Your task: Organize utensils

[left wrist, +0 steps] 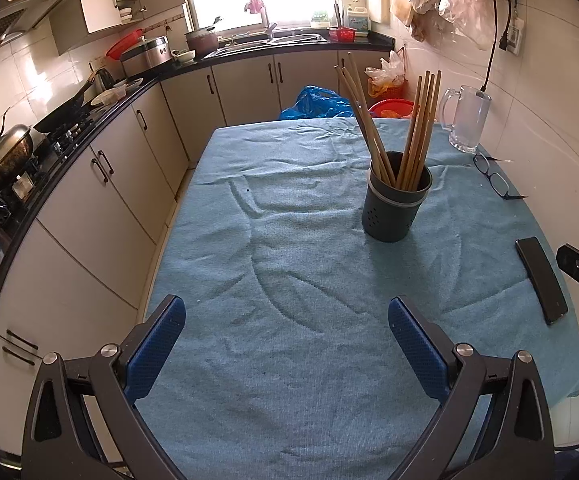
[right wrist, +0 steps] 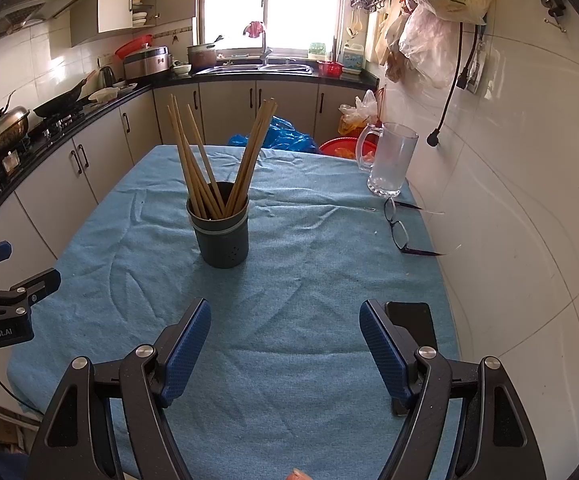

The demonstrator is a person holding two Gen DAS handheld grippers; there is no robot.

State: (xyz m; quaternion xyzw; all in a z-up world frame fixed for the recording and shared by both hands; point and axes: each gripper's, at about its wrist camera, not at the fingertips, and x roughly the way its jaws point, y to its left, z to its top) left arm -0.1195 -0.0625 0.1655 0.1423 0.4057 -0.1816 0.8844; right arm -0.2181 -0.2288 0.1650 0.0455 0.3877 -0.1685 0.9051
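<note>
A dark green perforated holder (left wrist: 396,200) stands upright on the blue tablecloth (left wrist: 289,240), with several wooden chopsticks (left wrist: 417,128) leaning in it in two bunches. It also shows in the right wrist view (right wrist: 220,232), with the chopsticks (right wrist: 205,160) fanned out. My left gripper (left wrist: 287,344) is open and empty, low over the cloth, well short of the holder. My right gripper (right wrist: 285,344) is open and empty, also short of the holder. Each gripper shows at the edge of the other's view.
A glass mug (right wrist: 389,160) stands at the far right corner near the wall. Glasses (right wrist: 399,228) lie beside it. A black phone (left wrist: 541,280) lies at the right edge, partly under my right gripper's finger. Kitchen cabinets (left wrist: 109,200) run along the left.
</note>
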